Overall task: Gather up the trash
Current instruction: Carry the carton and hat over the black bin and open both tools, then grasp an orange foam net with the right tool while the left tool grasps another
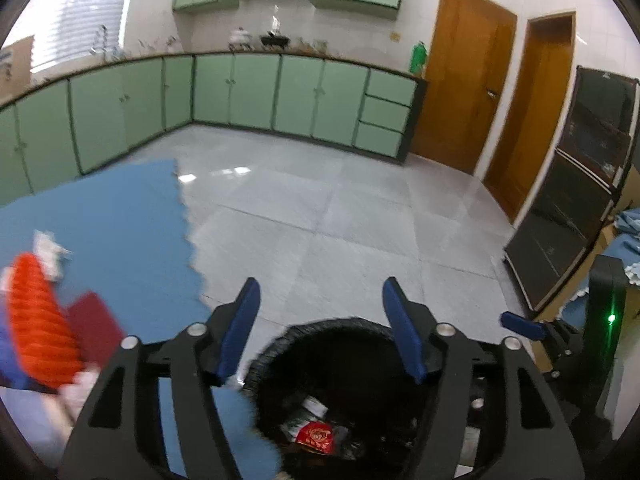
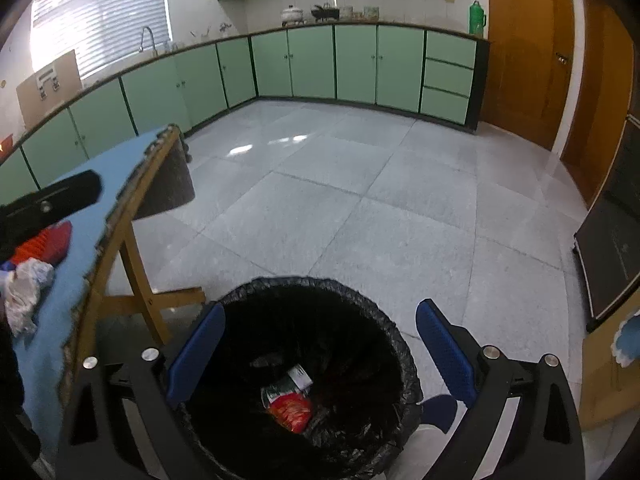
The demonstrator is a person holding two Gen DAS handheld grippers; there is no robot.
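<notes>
Below, in the left wrist view, the left hand-held gripper (image 1: 320, 308) stands released, its blue pads (image 1: 244, 328) apart with nothing between them, over the near rim of a round trash bin (image 1: 276, 344) lined with a black bag. At the bottom of the bin lie a red wrapper (image 1: 316, 436) and a pale scrap beside it. To the left, the blue mat (image 1: 120, 216) on the table ends in a jagged edge just beside the bin, and on it lie an orange ribbed thing (image 1: 36, 320), a dark red card (image 1: 96, 328) and a crumpled white piece (image 1: 48, 248), all blurred. Beyond the bin, grey floor tiles (image 1: 340, 208) run open to the green cabinets (image 1: 256, 92); a black rack (image 1: 576, 216) stands along the right. In the right wrist view, the right hand-held gripper (image 2: 320, 336) is likewise released and empty, pads wide, above the bin's mouth (image 2: 384, 320), with the same red wrapper (image 2: 290, 410) inside. The table's wooden edge (image 2: 120, 200) and folding leg (image 2: 136, 268) stand close on the left of the bin, with crumpled white trash (image 2: 26, 292) on the mat near that edge. Ahead and to the right, the floor (image 2: 400, 200) lies open up to the cabinets (image 2: 356, 64) and the wooden doors (image 2: 524, 52).
</notes>
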